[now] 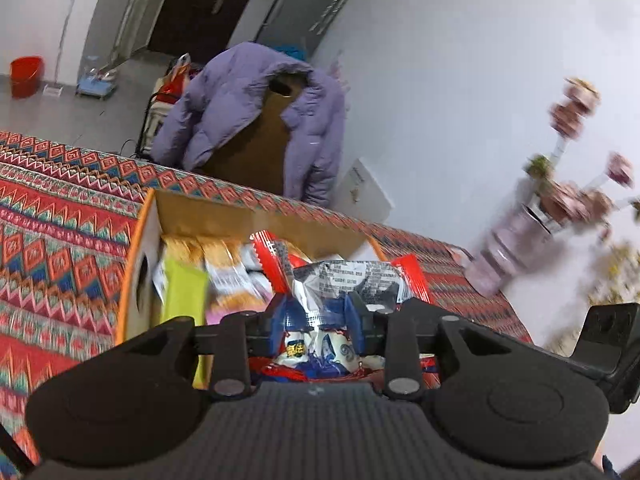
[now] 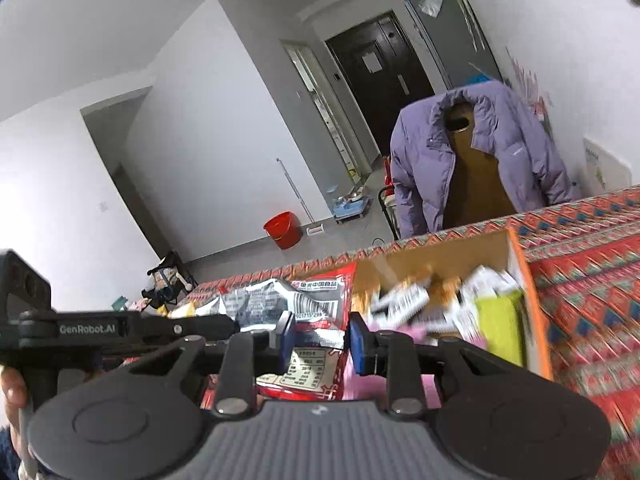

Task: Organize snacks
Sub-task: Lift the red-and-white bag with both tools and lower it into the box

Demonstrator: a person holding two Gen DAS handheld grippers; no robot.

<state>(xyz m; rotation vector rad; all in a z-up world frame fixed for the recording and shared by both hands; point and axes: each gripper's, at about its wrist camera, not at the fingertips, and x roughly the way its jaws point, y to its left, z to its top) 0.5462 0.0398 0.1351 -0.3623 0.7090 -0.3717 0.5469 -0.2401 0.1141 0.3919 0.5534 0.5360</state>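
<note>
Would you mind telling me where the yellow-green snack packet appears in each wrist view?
Left wrist: yellow-green snack packet lies left of centre, inside the cardboard box, by its left wall.
Right wrist: the packet lies right of centre, by the box's orange-edged wall.
Shared landmark: purple jacket behind the table.

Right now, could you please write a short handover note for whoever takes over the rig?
Left gripper: shut on a silver-and-blue snack packet, held over the box.
Right gripper: open, with a red snack packet between its fingers.
Cardboard box on the patterned tablecloth already holds several packets, a lime-green one among them.
Left: drop the held packet in, then box the red one.
</note>
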